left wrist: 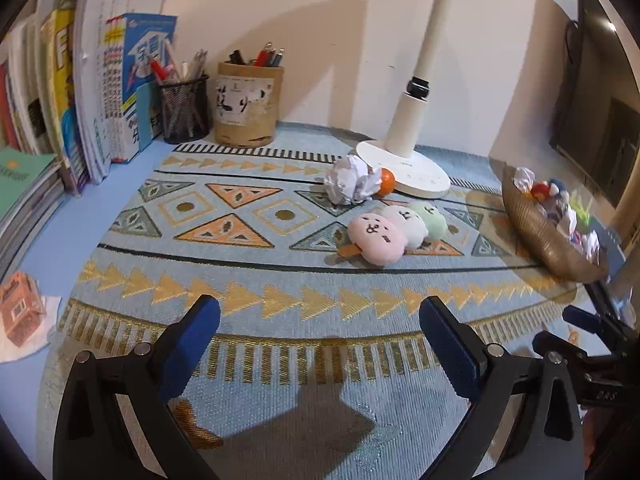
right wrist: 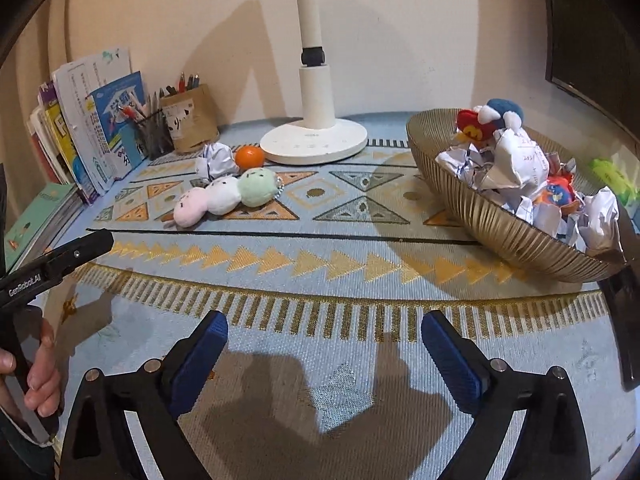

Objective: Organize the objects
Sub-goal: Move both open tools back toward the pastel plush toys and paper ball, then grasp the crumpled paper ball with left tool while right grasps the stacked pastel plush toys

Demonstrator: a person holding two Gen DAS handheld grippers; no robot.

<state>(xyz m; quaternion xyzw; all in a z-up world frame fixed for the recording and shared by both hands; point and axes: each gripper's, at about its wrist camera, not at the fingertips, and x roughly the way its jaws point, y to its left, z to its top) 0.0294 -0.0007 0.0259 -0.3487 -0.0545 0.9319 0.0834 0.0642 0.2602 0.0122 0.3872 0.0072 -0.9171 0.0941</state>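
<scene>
Plush toy (left wrist: 394,229) lies untouched; left tongs (left wrist: 320,320) and right tongs (right wrist: 325,336) gape wide, empty.

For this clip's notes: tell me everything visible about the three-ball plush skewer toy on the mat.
The plush skewer toy is three soft, fuzzy balls in a row: pink, white, pale green. The pink and white balls clearly show small stitched dark faces. A short orange-brown stick end pokes out beyond the pink ball. It lies flat on the patterned mat, in front of the crumpled paper ball and orange, apparently apart from both. Neither gripper touches it.
</scene>
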